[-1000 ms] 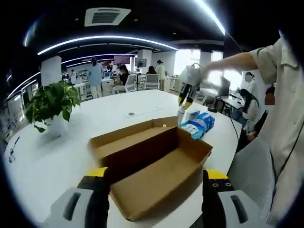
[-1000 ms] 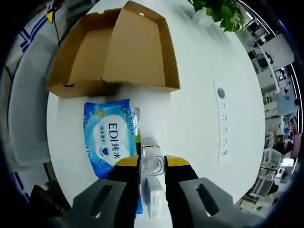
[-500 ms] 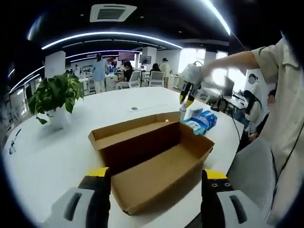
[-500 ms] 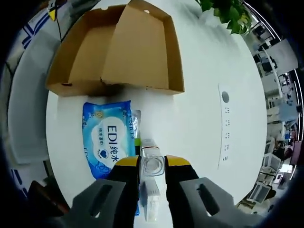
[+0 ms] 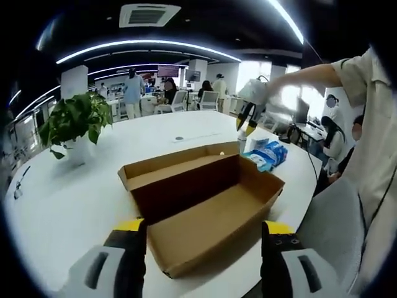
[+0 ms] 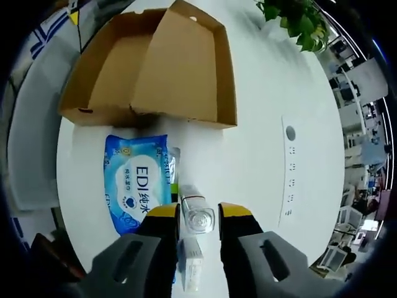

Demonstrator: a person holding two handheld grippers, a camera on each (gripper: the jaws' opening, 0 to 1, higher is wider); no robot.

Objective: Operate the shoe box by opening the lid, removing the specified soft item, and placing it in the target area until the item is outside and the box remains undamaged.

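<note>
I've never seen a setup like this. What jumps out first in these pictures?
The big open cardboard shoe box lies empty on the white table, right ahead of the left gripper. Beside the box lies a bright blue pack of wipes. Next to the pack stands a small clear bottle, between the jaws of the right gripper; a potted plant sits further off.

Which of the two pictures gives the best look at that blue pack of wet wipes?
The right gripper view: the blue pack of wet wipes lies flat on the white table, its printed face readable, close beside the right gripper. In the left gripper view it sits small, beyond the brown cardboard box.
</note>
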